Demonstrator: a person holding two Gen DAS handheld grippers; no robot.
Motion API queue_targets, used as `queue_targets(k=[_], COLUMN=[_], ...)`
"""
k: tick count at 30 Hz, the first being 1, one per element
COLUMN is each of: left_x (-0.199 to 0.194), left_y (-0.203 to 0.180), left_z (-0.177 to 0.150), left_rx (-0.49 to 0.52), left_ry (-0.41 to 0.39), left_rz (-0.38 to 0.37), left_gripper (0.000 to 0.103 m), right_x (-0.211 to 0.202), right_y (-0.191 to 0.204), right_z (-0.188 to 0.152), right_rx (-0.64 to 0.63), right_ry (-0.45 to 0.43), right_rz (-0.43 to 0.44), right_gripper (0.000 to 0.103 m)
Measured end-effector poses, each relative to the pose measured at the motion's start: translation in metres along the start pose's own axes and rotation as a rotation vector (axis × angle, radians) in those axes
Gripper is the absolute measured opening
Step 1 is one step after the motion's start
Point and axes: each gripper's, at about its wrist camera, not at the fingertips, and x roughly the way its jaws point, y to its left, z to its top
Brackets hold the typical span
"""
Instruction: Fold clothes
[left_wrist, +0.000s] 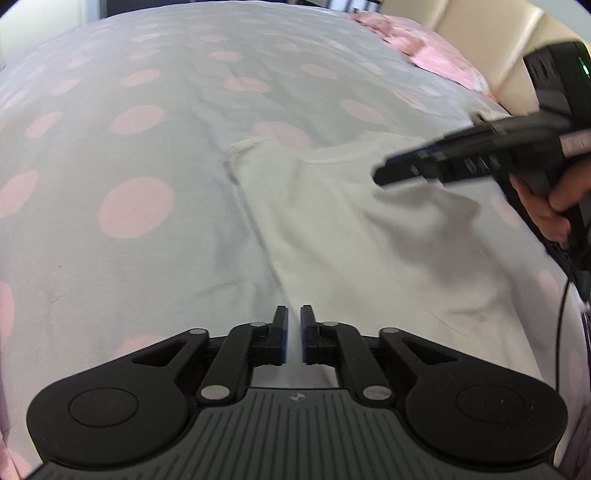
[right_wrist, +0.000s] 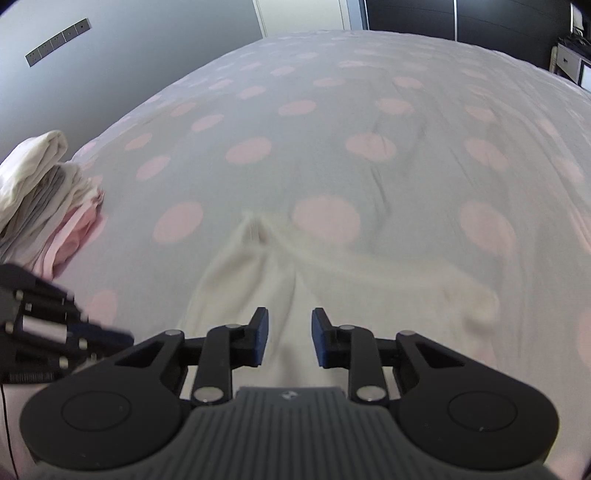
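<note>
White shirt (left_wrist: 369, 240) flat on the spotty bedspread (left_wrist: 129, 147) — left gripper (left_wrist: 294, 325) nearly closed, holding nothing, right gripper (right_wrist: 286, 332) partly open, empty too.

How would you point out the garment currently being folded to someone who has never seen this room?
Start at the bed with the grey cover dotted with pink circles. At its near edge, below both tools, a cream-white garment lies spread in loose wrinkles. Unlike the folded stack at the left, it is plain, pale and not stacked.
</note>
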Motion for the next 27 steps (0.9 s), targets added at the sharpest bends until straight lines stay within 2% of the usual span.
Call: queue_targets(k=[2,8,11,15,22,27], left_x=[-0.008,-0.022,-0.031,-0.048,-0.073,-0.079], left_y=[-0.01,-0.039,-0.054,-0.079,-0.119,-0.138], left_z=[-0.011,-0.05,-0.074,-0.112,-0.199,-0.248], left_rx=[0.037,0.146,0.176,0.217,0.166,0.109], left_ry=[0.02,0.14,0.195,0.239,0.268,0.27], left_rz=[0.0,0.006,-0.003,-0.004,-0.045,-0.018], left_gripper=[0.014,0.015,0.022,0.025,0.025,0.026], right_x=[-0.017,-0.066,-0.09,-0.12,-0.152,-0.146], right_y=[-0.001,0.016,0.034,0.063,0.14,0.169], right_z=[-0.026,-0.1,-0.137,-0.19,-0.279,-0.325], right_rx=[0.015,0.027,0.03,0.053,-0.065,0.031], right_ry=[0.027,0.103,0.124,0.133,0.124,0.172], right_rz=[-0.007,0.001,0.023,0.052,0.075,0.062], right_gripper=[0.029,0.029,0.03,0.045,0.045,0.045])
